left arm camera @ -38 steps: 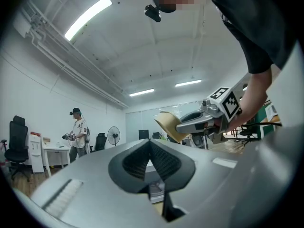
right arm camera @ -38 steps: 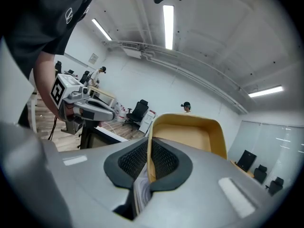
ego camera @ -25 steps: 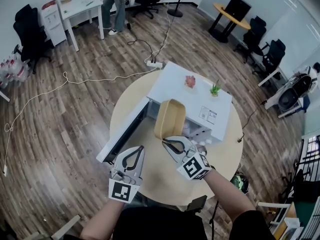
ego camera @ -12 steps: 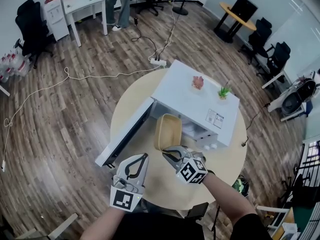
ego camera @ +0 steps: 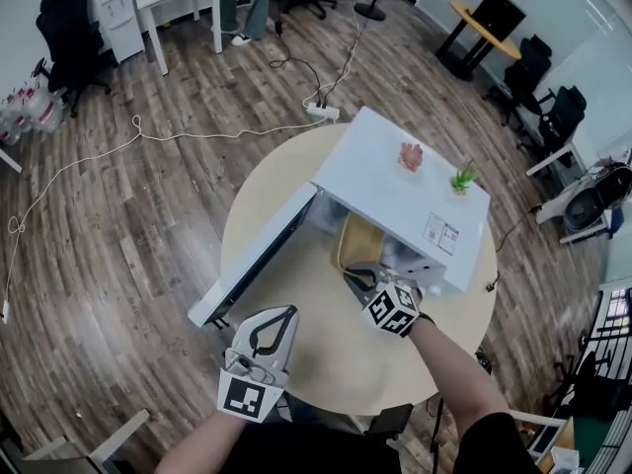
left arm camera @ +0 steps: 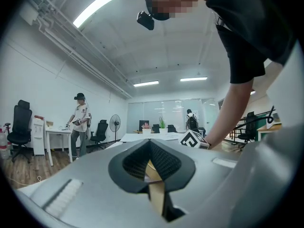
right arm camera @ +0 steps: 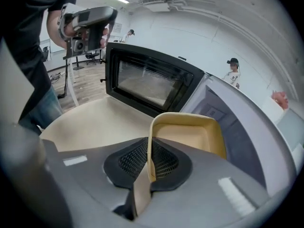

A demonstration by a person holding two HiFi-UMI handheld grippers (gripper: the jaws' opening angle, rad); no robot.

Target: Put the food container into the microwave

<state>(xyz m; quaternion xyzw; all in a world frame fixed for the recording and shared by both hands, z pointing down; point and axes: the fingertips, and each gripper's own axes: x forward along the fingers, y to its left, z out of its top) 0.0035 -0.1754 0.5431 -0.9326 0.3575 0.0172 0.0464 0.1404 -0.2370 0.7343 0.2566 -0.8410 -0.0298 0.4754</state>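
At microwave (ego camera: pixel 395 181) mouth | food container (right arm camera: pixel 190 137) | tan, shallow, rectangular, rounded corners

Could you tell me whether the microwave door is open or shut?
Open: the microwave door stands swung far out from the microwave, leaving its front uncovered.

left claw (ego camera: pixel 287 312): jaws together, level, empty | right claw (ego camera: pixel 355 275): angled down, arm extended, pinching food container (right arm camera: pixel 187 139) rim
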